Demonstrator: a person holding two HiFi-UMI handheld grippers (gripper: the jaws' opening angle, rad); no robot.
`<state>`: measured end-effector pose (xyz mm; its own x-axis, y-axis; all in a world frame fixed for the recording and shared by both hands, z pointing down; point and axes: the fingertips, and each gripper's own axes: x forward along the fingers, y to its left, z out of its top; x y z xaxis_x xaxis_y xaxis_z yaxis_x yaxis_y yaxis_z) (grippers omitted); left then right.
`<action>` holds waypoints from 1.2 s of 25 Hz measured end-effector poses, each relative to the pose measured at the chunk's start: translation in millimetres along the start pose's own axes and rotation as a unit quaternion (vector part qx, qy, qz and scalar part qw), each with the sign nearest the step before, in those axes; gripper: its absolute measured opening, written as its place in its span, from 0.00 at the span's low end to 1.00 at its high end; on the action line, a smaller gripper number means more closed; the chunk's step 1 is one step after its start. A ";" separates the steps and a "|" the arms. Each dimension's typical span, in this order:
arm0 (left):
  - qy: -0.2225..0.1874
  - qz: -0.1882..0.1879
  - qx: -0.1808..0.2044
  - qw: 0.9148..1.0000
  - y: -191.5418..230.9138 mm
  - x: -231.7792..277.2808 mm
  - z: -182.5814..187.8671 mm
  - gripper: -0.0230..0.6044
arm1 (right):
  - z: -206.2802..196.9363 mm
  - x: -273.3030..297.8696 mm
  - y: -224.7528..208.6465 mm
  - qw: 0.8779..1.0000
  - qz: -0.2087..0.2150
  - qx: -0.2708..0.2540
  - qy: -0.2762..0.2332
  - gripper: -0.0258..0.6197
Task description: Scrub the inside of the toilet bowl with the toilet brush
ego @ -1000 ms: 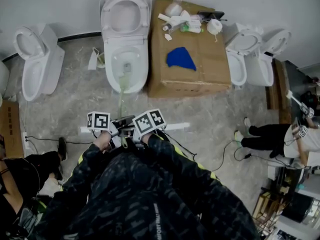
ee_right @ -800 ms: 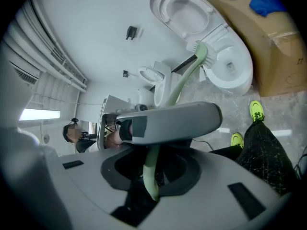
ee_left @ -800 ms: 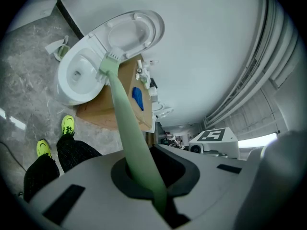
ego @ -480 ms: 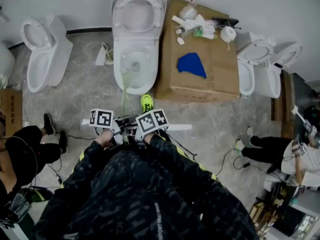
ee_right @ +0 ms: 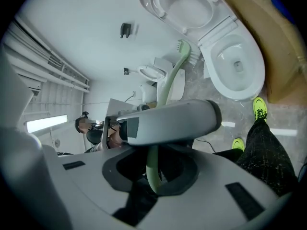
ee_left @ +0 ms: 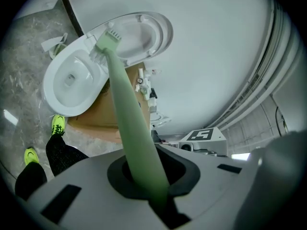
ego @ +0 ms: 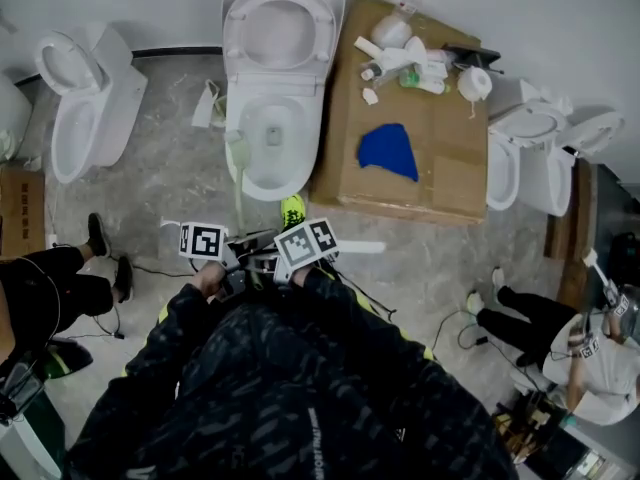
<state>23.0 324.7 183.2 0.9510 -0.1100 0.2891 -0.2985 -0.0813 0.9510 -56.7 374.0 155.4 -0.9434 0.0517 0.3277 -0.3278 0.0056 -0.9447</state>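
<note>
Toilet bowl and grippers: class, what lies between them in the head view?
In the head view the toilet brush, held by the left gripper and right gripper, spans that stretch; a neon-yellow shoe stands beside it.

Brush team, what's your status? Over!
Left gripper, right gripper shut on toilet brush. Brush head at toilet bowl rim, not inside. Lid up, nothing blocking.

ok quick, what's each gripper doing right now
left gripper: shut on the toilet brush handle
right gripper: shut on the same handle, just behind the left gripper
</note>
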 end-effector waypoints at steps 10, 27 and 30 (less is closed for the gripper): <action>-0.065 0.021 -0.038 0.997 13.5 54.7 98.0 0.06 | 93.5 -57.0 -40.3 1.000 0.018 0.017 0.010 0.14; -0.055 0.024 -0.108 0.992 113.7 124.8 168.5 0.05 | 176.1 -52.3 -153.8 0.995 -0.026 0.082 0.057 0.14; -0.044 0.027 -0.115 0.992 154.1 131.3 179.9 0.05 | 193.2 -35.3 -186.1 0.993 -0.035 0.100 0.055 0.14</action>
<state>87.3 119.5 347.9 0.9204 -0.1947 0.3390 -0.3127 0.1539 0.9373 27.8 178.2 321.9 -0.9099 0.1670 0.3797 -0.4071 -0.1842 -0.8946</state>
